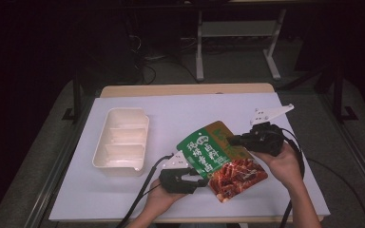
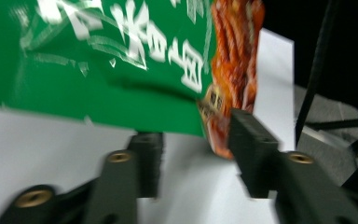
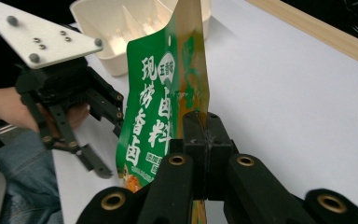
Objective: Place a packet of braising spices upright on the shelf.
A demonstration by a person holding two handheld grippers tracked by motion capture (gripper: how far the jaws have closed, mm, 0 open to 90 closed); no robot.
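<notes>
Green and orange foil, that is the seasoning pouch, and it is up off the white desk near the front edge, a little right of the middle. The right gripper has it: in the right gripper view the two black jaws are pressed tight together on the pouch's thin edge, the pouch standing on edge in front of the camera. The left gripper sits just beside the pouch's lower left corner, close to the front edge of the desk, its jaws spread wide. In the left gripper view the pouch hangs right ahead, its orange corner just past the tip of one jaw, the gap between the jaws holding nothing; the frame is blurred, so contact at that tip I cannot tell. Off toward the left side of the desk, well apart from both hands, lies a cream divided tray, compartments bare. Bare white surface lies between the tray and the left gripper. Black cables trail off the front edge
</notes>
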